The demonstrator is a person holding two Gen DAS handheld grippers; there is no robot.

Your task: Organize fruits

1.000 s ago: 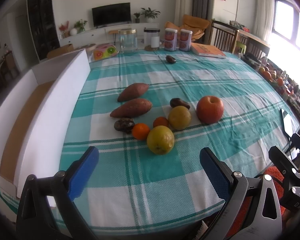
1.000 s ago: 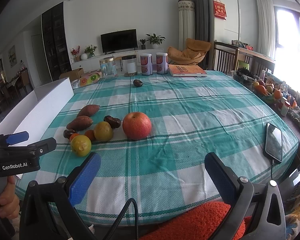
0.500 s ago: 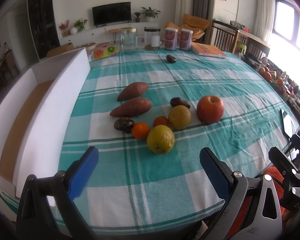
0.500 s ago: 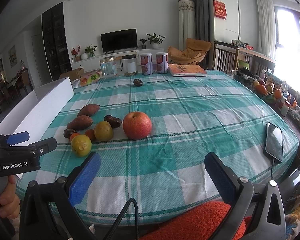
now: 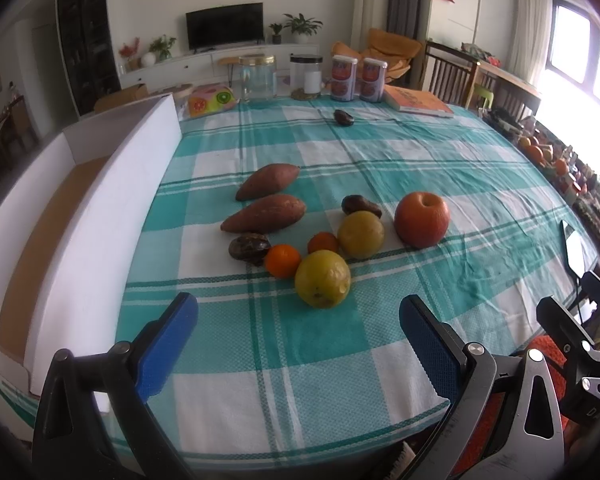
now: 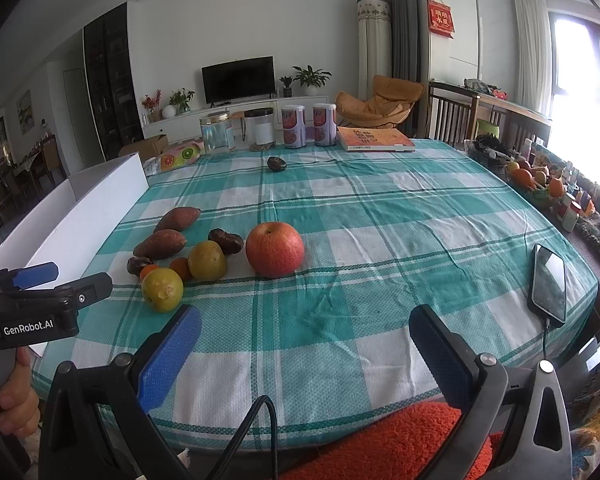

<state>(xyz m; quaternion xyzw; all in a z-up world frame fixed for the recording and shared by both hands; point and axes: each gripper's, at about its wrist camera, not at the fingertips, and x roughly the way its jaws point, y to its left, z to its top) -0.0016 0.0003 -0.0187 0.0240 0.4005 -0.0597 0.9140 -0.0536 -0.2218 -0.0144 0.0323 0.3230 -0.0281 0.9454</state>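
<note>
On the teal checked tablecloth lie a red apple (image 5: 421, 219) (image 6: 275, 249), two yellow-green fruits (image 5: 322, 278) (image 5: 360, 234), two small oranges (image 5: 283, 260) (image 5: 322, 242), two sweet potatoes (image 5: 265, 213) (image 5: 267, 181) and dark brown fruits (image 5: 249, 246) (image 5: 360, 205). My left gripper (image 5: 298, 326) is open and empty near the table's front edge, just short of the nearest yellow fruit. My right gripper (image 6: 305, 344) is open and empty, near the front edge, well short of the apple.
A long white cardboard box (image 5: 100, 200) (image 6: 84, 220) stands open along the table's left side. Jars and tins (image 5: 342, 79), a book (image 5: 418, 102) and a lone dark fruit (image 5: 343, 117) sit at the far edge. A phone (image 6: 548, 282) lies at the right.
</note>
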